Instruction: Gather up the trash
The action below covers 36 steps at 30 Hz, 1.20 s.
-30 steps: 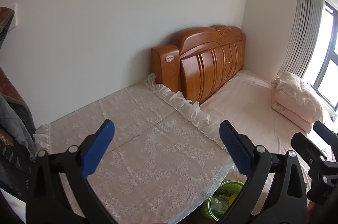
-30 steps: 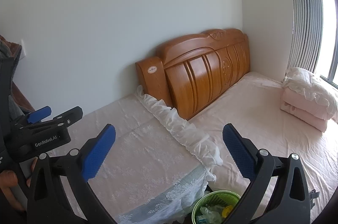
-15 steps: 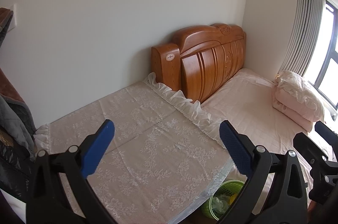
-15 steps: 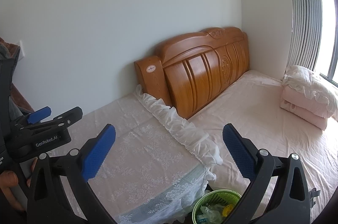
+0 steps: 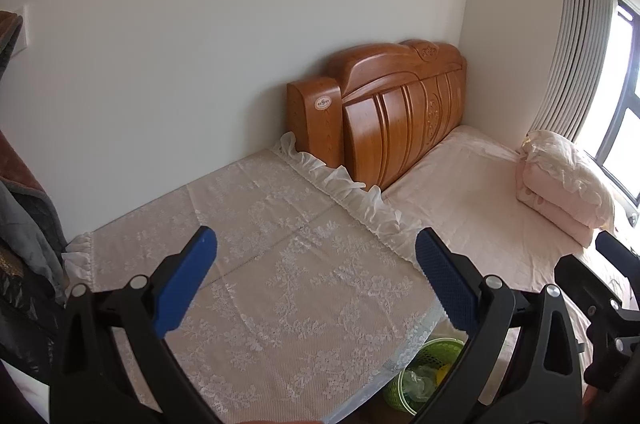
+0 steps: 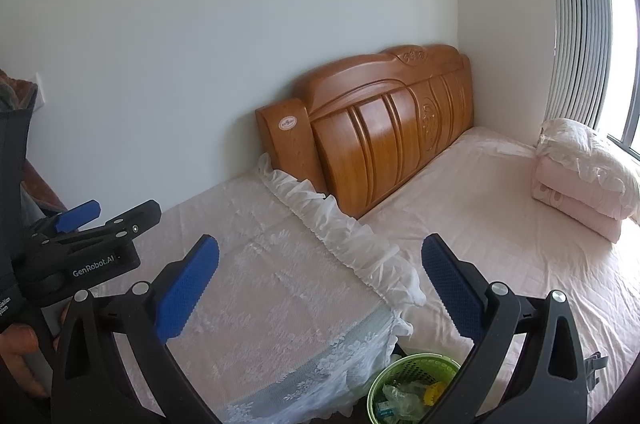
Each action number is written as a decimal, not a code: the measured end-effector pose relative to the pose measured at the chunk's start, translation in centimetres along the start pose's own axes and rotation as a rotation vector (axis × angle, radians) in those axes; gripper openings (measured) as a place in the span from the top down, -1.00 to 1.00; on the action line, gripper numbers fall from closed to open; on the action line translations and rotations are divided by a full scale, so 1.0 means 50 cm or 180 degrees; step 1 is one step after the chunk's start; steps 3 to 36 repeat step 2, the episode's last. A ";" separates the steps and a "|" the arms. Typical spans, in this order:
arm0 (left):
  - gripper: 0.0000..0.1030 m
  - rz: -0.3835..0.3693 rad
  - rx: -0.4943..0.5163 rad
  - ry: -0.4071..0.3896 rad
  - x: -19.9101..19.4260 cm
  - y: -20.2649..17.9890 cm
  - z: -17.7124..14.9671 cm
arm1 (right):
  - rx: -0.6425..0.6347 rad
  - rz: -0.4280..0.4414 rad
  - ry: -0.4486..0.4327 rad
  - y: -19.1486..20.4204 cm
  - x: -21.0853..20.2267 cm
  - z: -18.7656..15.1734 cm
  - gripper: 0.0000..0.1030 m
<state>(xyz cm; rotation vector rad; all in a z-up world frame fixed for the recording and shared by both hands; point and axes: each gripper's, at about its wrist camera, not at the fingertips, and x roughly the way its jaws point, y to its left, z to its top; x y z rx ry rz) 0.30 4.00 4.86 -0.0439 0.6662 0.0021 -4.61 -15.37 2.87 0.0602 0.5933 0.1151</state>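
1. While both tools hang above the lace cloth, the left hand-held gripper (image 5: pixel 316 276) is spread wide, nothing btwn its blue pads (image 5: pixel 186 278).
2. Right hand-held gripper (image 6: pixel 320 282) likewise wide apart & holding nothing; pads (image 6: pixel 188 288) are over the lace-covered worktop (image 6: pixel 256 304).
3. Green basket (image 6: pixel 412 364) w/ trash sits low at approx 5 o'clock in the right view, just beside the worktop's edge, partly hidden by the right finger. Inside: clear plastic wrap, a yellow bit, other scraps too small to tell.
4. Left view: same basket (image 5: pixel 436 350) at 5 o'clock, btwn worktop and bed.
5. Bed (image 6: pixel 500 224) w/ pink sheet at 3 o'clock; wooden headboard (image 6: pixel 384 128) at 1 o'clock against the wall.
6. Folded pink bedding (image 6: pixel 580 176) at 3 o'clock near the window.
7. The left tool shows at 9 o'clock in the right view.
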 end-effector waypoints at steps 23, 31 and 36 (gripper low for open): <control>-0.85 0.0002 -0.0012 0.0006 0.000 0.002 0.001 | 0.0001 -0.0001 0.0010 0.001 0.002 0.000 -0.95; -0.85 0.0002 -0.0012 0.0006 0.000 0.002 0.001 | 0.0001 -0.0001 0.0010 0.001 0.002 0.000 -0.95; -0.85 0.0002 -0.0012 0.0006 0.000 0.002 0.001 | 0.0001 -0.0001 0.0010 0.001 0.002 0.000 -0.95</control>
